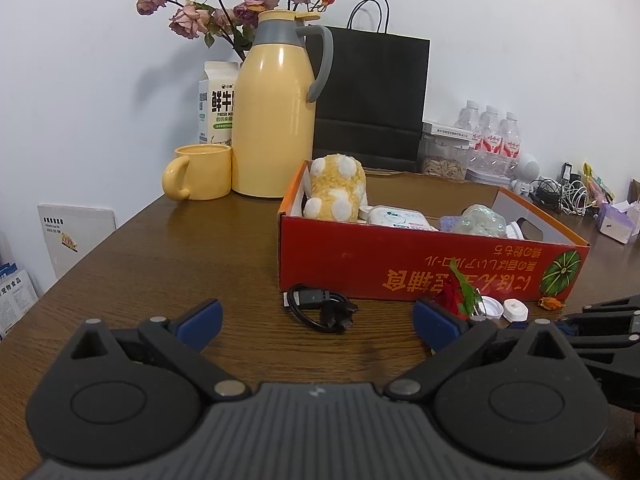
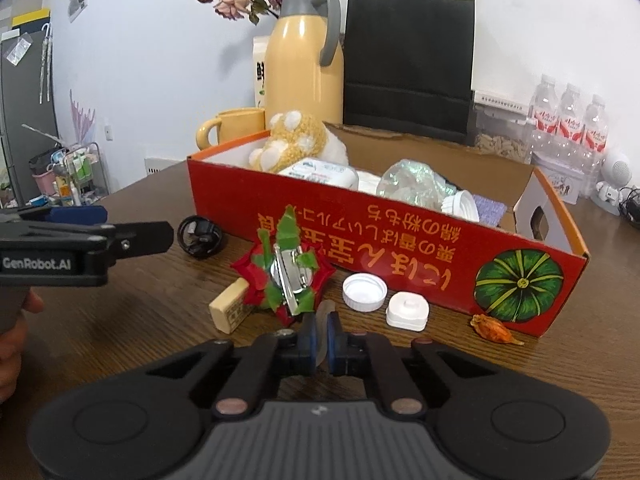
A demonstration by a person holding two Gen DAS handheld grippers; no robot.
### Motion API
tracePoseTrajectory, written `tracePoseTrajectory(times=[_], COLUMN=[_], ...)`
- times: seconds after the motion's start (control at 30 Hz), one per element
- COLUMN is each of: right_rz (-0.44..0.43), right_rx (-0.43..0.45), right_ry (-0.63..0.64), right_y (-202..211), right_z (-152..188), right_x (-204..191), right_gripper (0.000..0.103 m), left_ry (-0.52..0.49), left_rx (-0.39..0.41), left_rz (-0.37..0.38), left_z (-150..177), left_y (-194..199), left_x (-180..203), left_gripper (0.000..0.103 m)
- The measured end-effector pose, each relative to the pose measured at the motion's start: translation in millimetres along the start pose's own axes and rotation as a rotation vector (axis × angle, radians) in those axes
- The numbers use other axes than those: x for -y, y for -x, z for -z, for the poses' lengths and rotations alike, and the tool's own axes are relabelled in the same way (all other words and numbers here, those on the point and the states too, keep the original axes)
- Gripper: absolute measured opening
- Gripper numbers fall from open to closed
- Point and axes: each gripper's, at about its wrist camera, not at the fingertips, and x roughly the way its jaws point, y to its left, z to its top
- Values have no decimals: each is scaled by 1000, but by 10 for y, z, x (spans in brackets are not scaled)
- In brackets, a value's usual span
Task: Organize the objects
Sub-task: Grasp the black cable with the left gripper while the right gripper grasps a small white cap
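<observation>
Half-hidden between the right hand-held gripper (image 2: 320, 334) pads, something thin stays unidentifiable.

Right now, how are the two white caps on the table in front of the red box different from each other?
The round cap lies open side up, hollow and ridged at the rim; the squarish cap sits closed side up with a raised knob. The round cap looks wider and lies left of the squarish cap. Both are white plastic, apart, beside the red box.

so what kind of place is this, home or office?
Probably a home or small office room. A wooden table against a white wall holds a yellow thermos, a matching mug, dried roses and a red cardboard box of odds and ends.
</observation>
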Motion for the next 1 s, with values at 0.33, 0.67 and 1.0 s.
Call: tracePoseTrajectory(times=[0.33, 0.67, 1.0], right_rz=[77, 129, 142], right_rx=[110, 179, 201], right_ry=[-18, -65, -87], right_y=[233, 420, 474], right_z=[49, 120, 150], right_x=[70, 258, 346], right_gripper=[4, 4, 4], left_ry=[12, 26, -8], left_rx=[-1, -12, -68], left_rz=[-14, -30, -52], left_z=[0, -5, -91], left_y=[-7, -31, -220], left_x=[-17, -38, 0], left_gripper=[103, 103, 103])
